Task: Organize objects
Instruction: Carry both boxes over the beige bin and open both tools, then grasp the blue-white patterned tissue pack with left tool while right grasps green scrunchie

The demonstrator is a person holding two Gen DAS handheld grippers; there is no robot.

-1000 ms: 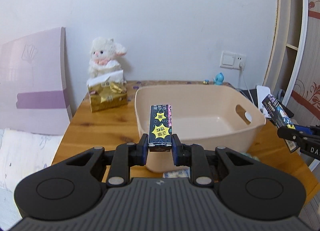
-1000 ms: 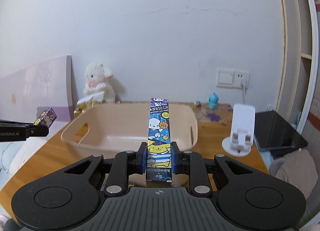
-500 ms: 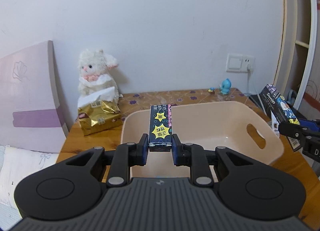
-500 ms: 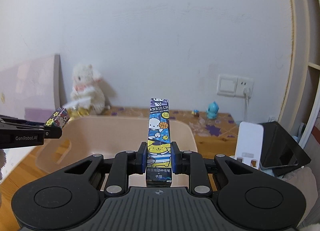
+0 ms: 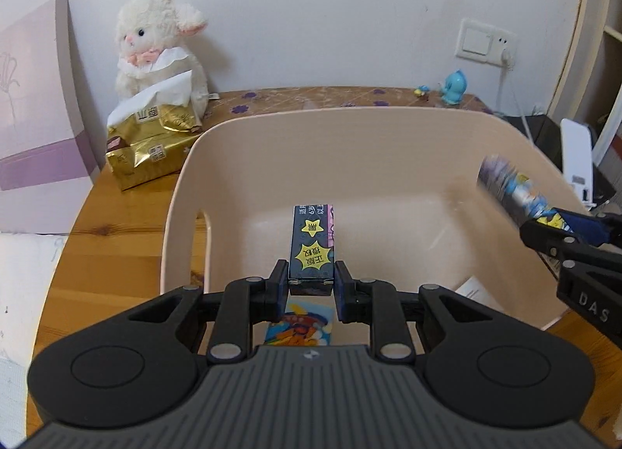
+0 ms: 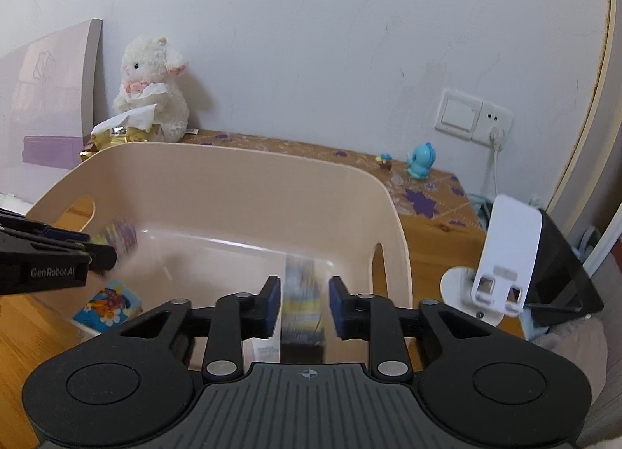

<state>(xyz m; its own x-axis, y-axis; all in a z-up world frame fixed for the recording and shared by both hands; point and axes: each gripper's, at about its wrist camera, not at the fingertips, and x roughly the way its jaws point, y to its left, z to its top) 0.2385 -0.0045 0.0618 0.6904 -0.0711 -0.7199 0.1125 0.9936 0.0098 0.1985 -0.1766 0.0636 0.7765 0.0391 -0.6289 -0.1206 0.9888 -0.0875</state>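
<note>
beige plastic bin sits on the wooden table, and both grippers hang over its open top. the left gripper has its fingers pressed against a dark star-printed box, which points forward over the bin's floor. below it, on the bin's floor by the near wall, lies a bright blue-and-orange card pack, and a white paper lies near the right wall.

the right gripper has its fingers spread apart, with clear gaps on both sides of a blurred cartoon-printed box that sits between them over the bin; from the left wrist view the same box shows as a smear at the gripper's tip.

toward the table's back left corner a gold tissue pack rests in front of a white plush lamb leaning at the wall. a small blue figurine stands near the back right edge, below a wall switch. a white phone stand stands off the bin's right side.
</note>
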